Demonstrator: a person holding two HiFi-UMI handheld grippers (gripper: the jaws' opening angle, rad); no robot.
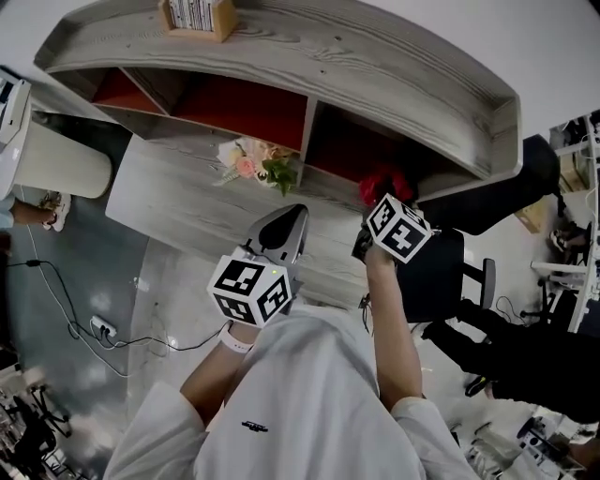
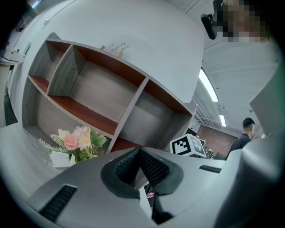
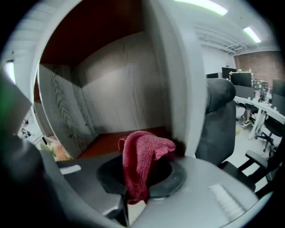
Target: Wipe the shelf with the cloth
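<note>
A red cloth (image 3: 141, 160) is pinched in my right gripper (image 3: 136, 178), its loose end folded over the jaws. In the head view the red cloth (image 1: 385, 182) sits at the mouth of the right lower compartment of the wooden shelf (image 1: 412, 84), just past my right gripper (image 1: 375, 211). That compartment has a red-brown floor (image 3: 107, 141) and pale wood walls. My left gripper (image 1: 283, 234) hangs lower over the desk, its jaws closed with nothing between them (image 2: 141, 167).
A small bunch of artificial flowers (image 1: 253, 164) stands on the desk (image 1: 150, 187) under the shelf's middle. A box of cards (image 1: 197, 17) rests on the shelf top. A black office chair (image 1: 469, 272) is at the right. Cables run over the floor at the left.
</note>
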